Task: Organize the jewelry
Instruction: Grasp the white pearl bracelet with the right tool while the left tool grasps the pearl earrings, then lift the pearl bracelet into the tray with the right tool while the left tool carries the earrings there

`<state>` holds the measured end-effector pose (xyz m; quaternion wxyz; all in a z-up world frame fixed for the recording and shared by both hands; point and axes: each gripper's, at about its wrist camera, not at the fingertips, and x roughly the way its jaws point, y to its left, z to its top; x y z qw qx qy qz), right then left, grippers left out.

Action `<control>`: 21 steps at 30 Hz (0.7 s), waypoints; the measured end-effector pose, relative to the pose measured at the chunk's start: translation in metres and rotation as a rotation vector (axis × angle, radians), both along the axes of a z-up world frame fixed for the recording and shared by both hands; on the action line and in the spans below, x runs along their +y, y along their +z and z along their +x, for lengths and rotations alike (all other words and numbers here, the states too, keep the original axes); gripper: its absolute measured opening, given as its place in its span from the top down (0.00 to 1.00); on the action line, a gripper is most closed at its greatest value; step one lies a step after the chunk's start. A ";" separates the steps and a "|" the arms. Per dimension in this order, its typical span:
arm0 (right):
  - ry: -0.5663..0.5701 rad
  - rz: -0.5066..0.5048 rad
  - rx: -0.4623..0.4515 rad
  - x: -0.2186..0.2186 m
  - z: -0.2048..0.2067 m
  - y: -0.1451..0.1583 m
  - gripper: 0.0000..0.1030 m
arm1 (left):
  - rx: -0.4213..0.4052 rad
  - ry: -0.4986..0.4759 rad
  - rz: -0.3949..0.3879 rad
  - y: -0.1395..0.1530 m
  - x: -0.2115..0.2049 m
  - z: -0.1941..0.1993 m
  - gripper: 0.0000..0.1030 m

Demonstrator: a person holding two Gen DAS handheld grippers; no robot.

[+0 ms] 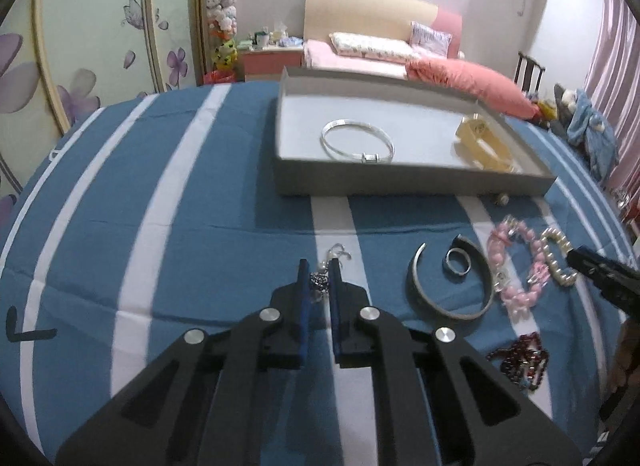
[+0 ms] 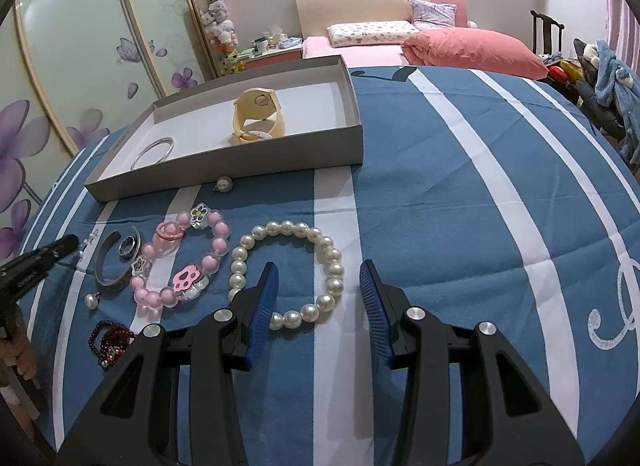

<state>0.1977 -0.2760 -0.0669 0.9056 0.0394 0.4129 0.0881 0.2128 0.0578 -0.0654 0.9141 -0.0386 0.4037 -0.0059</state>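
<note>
The left hand-held gripper (image 1: 318, 274) was nearly closed, its blue pads pinched on a small earring (image 1: 320, 281) with a hook and a pearl showing just past the tips; whether it was lifted off the bedspread (image 1: 192, 234) I could not tell. The right hand-held gripper (image 2: 316, 286) stood wide open, low over the pearl bracelet (image 2: 286, 272), one pad inside the loop and the other just outside it, so it looked about to take that strand.

Just to the right of the left one lay a grey cuff (image 1: 450, 286) with a ring (image 1: 458, 262) inside its curve, then a pink bracelet (image 1: 514, 270). Nearer the right-hand edge was a dark red bead string (image 1: 520, 360). A loose pearl stud (image 2: 92, 300) sat beside the cuff.

Farther ahead stood the tray (image 1: 400, 181), holding only a silver bangle (image 1: 356, 141) and a yellow watch (image 2: 258, 115). One tiny bead-like piece (image 2: 224, 184) rested against the tray's front wall, outside.

By my reckoning the sorting was barely started: two pieces in, and some eight left on the bed.
</note>
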 end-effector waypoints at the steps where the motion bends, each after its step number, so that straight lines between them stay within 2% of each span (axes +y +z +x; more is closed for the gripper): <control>1: 0.004 -0.002 0.000 0.001 0.000 0.000 0.61 | -0.017 0.004 -0.006 0.005 0.003 -0.003 0.91; 8: -0.025 -0.023 0.000 0.004 0.011 0.002 0.65 | -0.077 0.005 -0.032 0.025 0.006 -0.014 0.91; 10: -0.033 -0.042 0.017 0.005 0.014 -0.001 0.70 | -0.079 0.003 -0.036 0.026 0.006 -0.014 0.91; 11: -0.034 -0.063 0.017 0.006 0.014 0.000 0.82 | -0.081 0.002 -0.038 0.027 0.006 -0.014 0.91; 12: -0.035 -0.087 0.016 0.007 0.014 0.000 0.90 | -0.082 0.002 -0.040 0.027 0.005 -0.014 0.91; 16: -0.024 -0.066 0.009 0.005 0.011 0.001 0.90 | -0.091 0.001 -0.048 0.031 0.006 -0.016 0.91; 21: -0.002 0.009 -0.112 0.000 -0.006 0.027 0.90 | -0.118 -0.001 -0.054 0.041 0.007 -0.019 0.91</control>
